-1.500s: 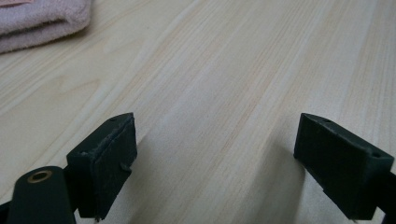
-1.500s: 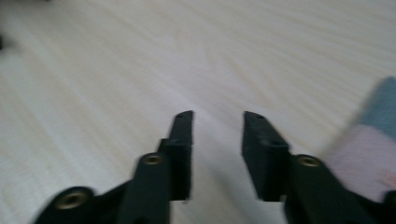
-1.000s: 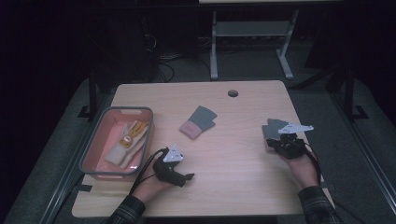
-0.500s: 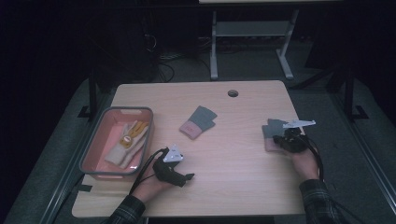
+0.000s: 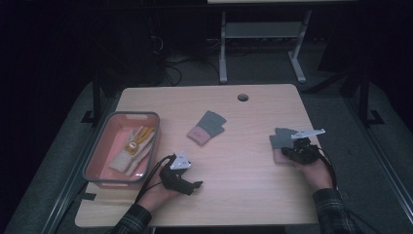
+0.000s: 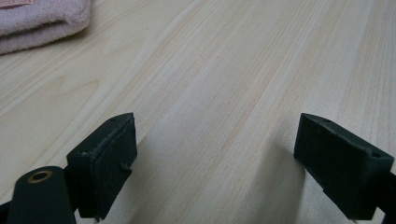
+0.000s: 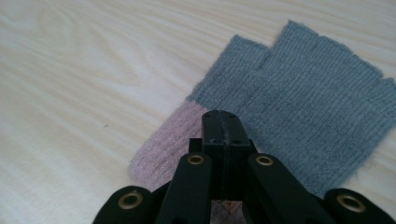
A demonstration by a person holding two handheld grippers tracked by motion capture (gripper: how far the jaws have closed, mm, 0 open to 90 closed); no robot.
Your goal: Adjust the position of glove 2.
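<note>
Grey glove (image 7: pixel 299 112) under closed right gripper (image 7: pixel 223 122)

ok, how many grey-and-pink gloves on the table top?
2. One glove lies mid-table; the other glove is at the right edge under the right gripper, whose jaws are shut. The bin's contents differ and may hide more.

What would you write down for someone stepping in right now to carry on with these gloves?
Right gripper: jaws shut over the pink cuff of the grey glove at the table's right edge; whether they pinch the fabric cannot be told.
Left gripper: open, holding nothing, low over bare wood near the tray.
Done: a cream-and-orange pair lies in the tray.
Left: likely this glove and the matching grey-and-pink glove mid-table go in the tray too.
</note>
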